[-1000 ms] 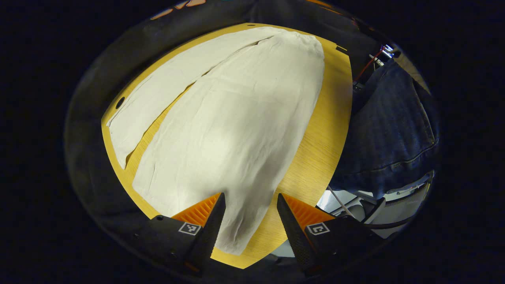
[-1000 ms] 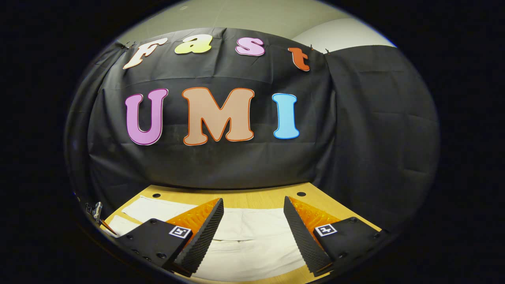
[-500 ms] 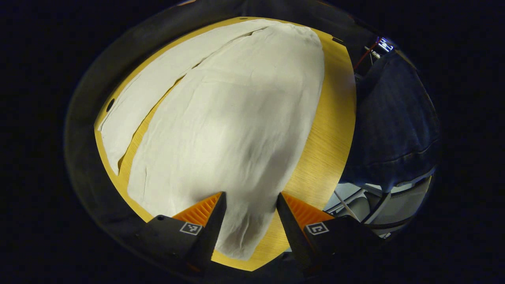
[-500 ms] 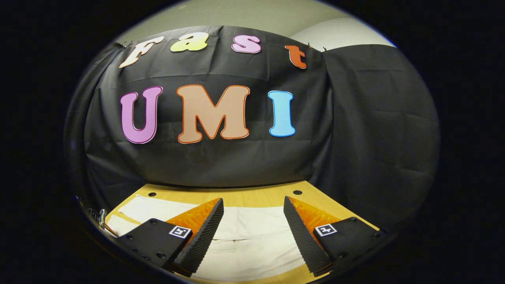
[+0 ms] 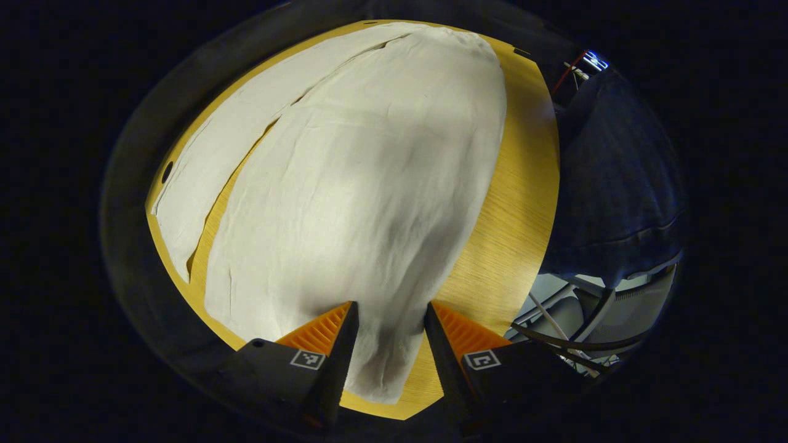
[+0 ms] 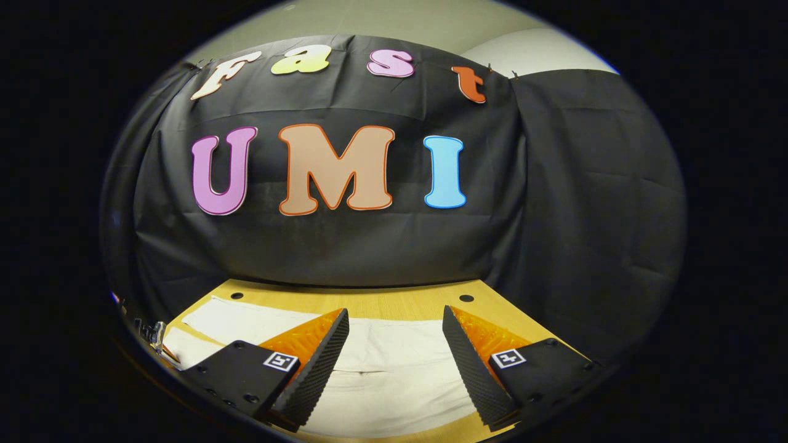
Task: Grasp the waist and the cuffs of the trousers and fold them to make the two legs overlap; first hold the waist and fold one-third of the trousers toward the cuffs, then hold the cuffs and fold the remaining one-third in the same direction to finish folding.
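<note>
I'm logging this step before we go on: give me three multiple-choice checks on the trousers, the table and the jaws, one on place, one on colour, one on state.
1. Where do the trousers lie?
A. Spread flat on the table
B. Hanging from the booth wall
C. Bunched on the floor

2. What colour are the trousers?
A. Dark blue
B. Off-white
C. Red

3. How do the left gripper's jaws stand?
A. Shut on the cloth
B. Apart, over the near leg's cuff end
C. Shut on the table edge

Answers:
1. A: the left gripper view shows both legs lying flat on the wooden top.
2. B: the cloth looks pale cream in both views.
3. B: the cloth shows in the gap between the jaws. The right gripper also stands open above the trousers.
</note>
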